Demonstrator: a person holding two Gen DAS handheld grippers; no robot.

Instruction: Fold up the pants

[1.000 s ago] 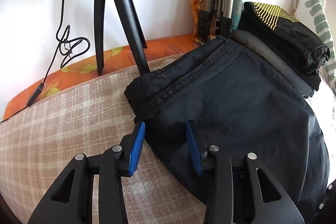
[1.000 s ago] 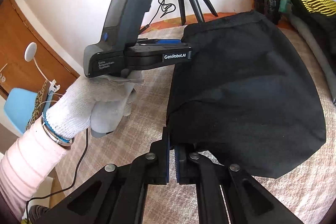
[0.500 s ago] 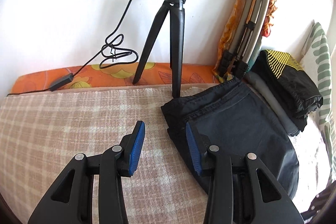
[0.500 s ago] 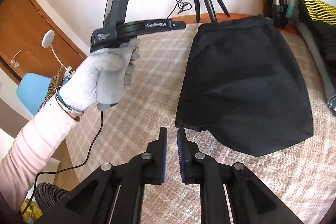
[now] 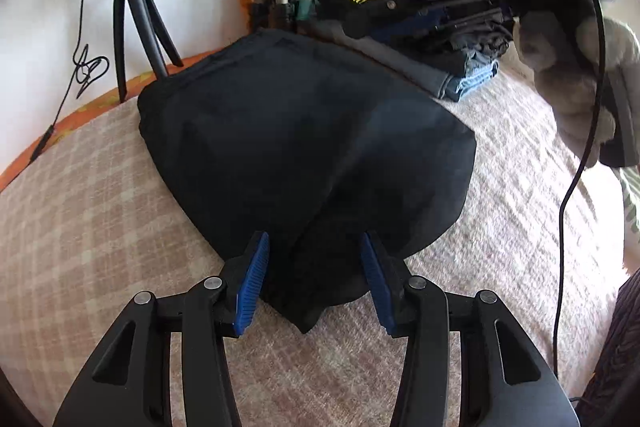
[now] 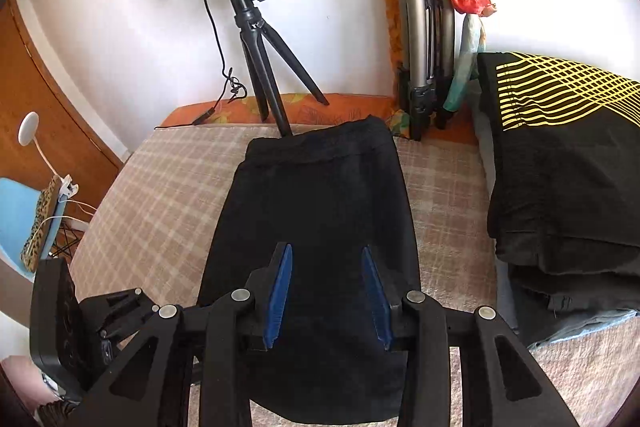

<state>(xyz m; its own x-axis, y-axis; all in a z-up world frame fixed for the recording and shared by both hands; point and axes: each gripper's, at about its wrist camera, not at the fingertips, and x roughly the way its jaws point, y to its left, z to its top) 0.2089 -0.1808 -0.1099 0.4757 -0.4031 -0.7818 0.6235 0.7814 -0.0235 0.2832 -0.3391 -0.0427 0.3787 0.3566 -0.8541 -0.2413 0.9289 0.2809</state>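
Note:
Black pants (image 5: 304,147) lie folded flat on the plaid bed cover (image 5: 88,211); they also show in the right wrist view (image 6: 320,211) as a long dark rectangle. My left gripper (image 5: 314,277) is open, its blue pads either side of the pants' near edge, which bunches between them. My right gripper (image 6: 326,293) is open and hovers over the near end of the pants. Neither holds cloth.
A stack of folded clothes (image 6: 560,179) with a yellow-striped black top sits at the right, also in the left wrist view (image 5: 432,15). A ring light on a tripod (image 6: 256,59) stands at the bed's far edge. Folded metal stand (image 6: 424,27) leans on the wall.
My right gripper opened wide and moved over the pants. My left gripper swung from the pants' left side to their near edge, staying open.

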